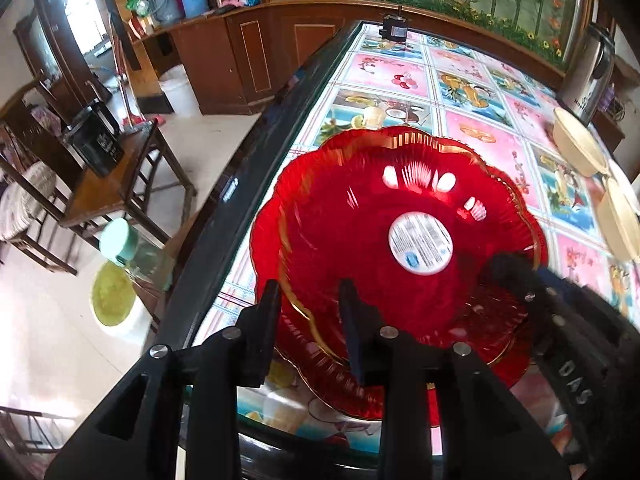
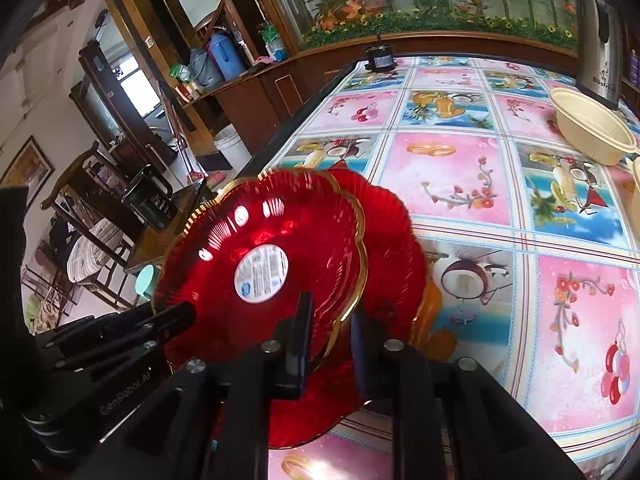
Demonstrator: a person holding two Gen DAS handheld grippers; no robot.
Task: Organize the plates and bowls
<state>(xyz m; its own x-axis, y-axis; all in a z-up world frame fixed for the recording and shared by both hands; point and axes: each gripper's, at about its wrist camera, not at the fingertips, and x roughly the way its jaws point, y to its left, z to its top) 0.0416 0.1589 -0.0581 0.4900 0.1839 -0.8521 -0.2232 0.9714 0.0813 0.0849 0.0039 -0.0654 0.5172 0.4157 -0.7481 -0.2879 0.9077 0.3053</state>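
2 red plates (image 2: 256, 240) w/ gold rims are seen stacked at the table (image 2: 460, 184) edge nearest the cameras; top one bears 1 round white label (image 2: 262, 274), print too blurred to read. 2 cream bowls (image 2: 592, 128) are set far right. Left gripper (image 1: 310, 320) & right gripper (image 2: 330, 340): jaws part-open astride the plate rims, pads not seen pressing. "GenRobot.AI" and "DAS" are read on gripper bodies
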